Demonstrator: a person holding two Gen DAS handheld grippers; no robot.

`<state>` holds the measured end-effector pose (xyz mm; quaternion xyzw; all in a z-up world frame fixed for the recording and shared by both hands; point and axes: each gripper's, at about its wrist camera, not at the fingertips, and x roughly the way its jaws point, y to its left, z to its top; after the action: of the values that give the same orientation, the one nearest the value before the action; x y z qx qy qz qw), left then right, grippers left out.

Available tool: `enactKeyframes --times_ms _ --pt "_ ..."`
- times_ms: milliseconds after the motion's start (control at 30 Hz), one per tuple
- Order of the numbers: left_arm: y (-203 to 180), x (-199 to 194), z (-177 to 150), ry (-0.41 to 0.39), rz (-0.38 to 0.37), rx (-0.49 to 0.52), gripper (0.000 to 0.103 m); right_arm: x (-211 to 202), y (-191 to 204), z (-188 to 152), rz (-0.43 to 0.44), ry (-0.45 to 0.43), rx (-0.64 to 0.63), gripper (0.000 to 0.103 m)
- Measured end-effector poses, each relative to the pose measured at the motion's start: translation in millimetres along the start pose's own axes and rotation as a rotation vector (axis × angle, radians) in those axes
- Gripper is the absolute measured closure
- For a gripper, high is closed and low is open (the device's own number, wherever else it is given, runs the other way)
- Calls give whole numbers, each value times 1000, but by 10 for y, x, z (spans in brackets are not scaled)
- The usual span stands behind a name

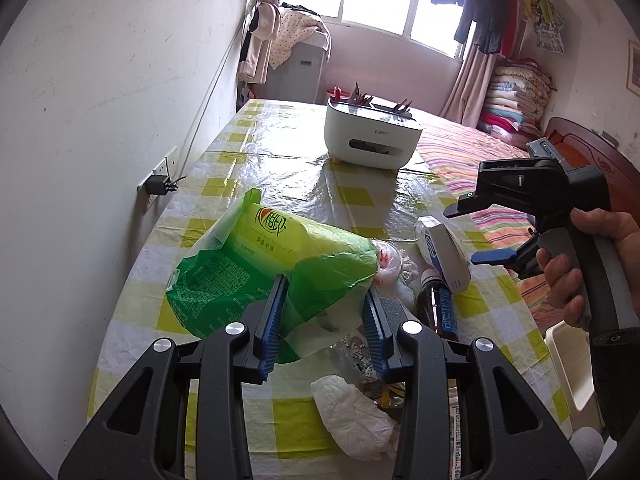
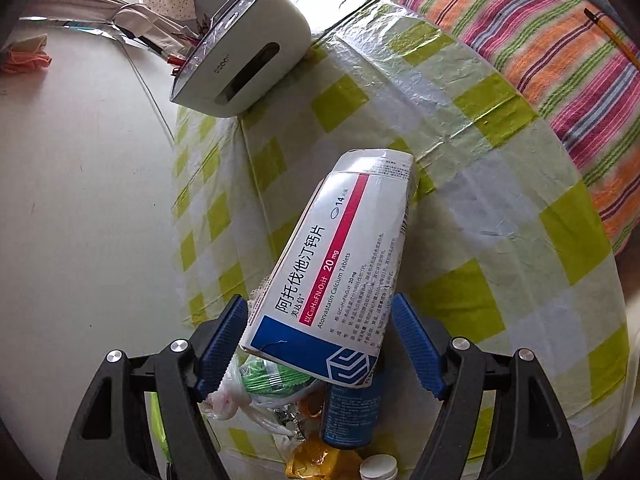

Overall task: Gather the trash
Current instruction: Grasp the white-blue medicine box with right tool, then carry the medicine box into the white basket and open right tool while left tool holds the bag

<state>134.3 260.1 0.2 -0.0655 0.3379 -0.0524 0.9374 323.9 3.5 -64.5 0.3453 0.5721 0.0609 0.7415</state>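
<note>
Your left gripper has its jaws clamped on one green plastic bag, held above the checked tablecloth. Your right gripper hangs with its jaws apart on either side of one white medicine box; you can see a gap at each pad, so nothing is gripped. The box leans on a heap of trash: one dark bottle, one crumpled white tissue, one clear bag, some foil scraps. Farther back on the cloth stands one white organizer box, well apart from the heap. A striped bedspread borders the table.
</note>
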Motion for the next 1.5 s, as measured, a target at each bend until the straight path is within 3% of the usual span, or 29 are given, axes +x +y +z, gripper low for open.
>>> enactKeyframes --times_ms 300,467,500,533,700,1033,1300,1500 --pt "5 -102 -23 -36 -18 0 68 395 153 231 -117 69 40 30" --pt "19 -109 -20 -34 -21 -9 67 484 218 221 -126 45 6 31" --pt "21 -110 -22 -34 -18 -10 67 502 245 212 -107 44 -18 34" --pt "23 -113 -21 -36 -18 -11 67 520 266 199 -81 53 -42 51" --pt "13 -122 -6 -38 -19 -16 67 509 270 138 8 39 -112 56" --pt "-158 -195 -32 -69 -40 15 67 -262 51 -238 98 -183 -287 57" --pt "-473 -277 -94 -94 -89 70 67 -755 -478 -728 78 -353 -370 57" --pt "-757 -292 -153 -100 -132 120 67 -1000 -833 -1085 15 -496 -405 57"
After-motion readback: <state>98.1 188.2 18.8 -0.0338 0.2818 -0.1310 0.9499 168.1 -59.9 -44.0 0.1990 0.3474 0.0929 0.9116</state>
